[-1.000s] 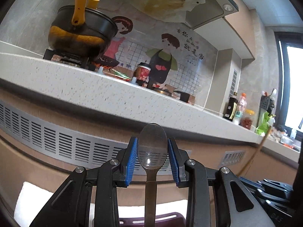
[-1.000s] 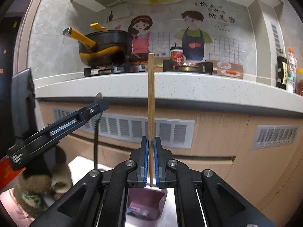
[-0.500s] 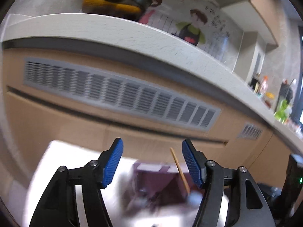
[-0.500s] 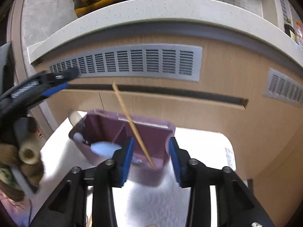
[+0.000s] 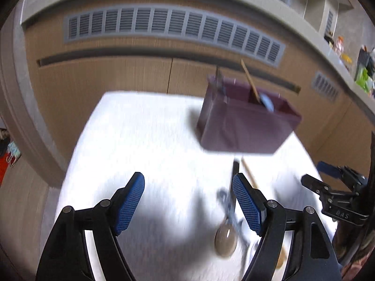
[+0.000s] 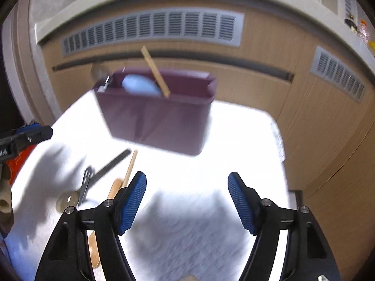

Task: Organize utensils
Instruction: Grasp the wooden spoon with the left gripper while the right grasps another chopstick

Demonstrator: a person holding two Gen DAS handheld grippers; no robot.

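Maroon caddy (image 6: pixel 159 114) upright on white surface (image 6: pixel 234 140), chopstick (image 6: pixel 155 71) leaning inside. Left tongs (image 5: pixel 188 202) and right tongs (image 6: pixel 187 201) both spread wide, gripping nothing. Spoon (image 5: pixel 226 240) lying loose nearby.

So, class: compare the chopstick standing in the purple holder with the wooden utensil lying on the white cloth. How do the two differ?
1. The chopstick stands tilted in the purple holder; the wooden utensil lies flat on the white cloth.
2. The chopstick is already sorted; the wooden utensil is still outside the holder, beside the metal spoons.
3. The chopstick is a plain thin stick; the wooden utensil widens at one end.

Both are light wood, and neither is held.
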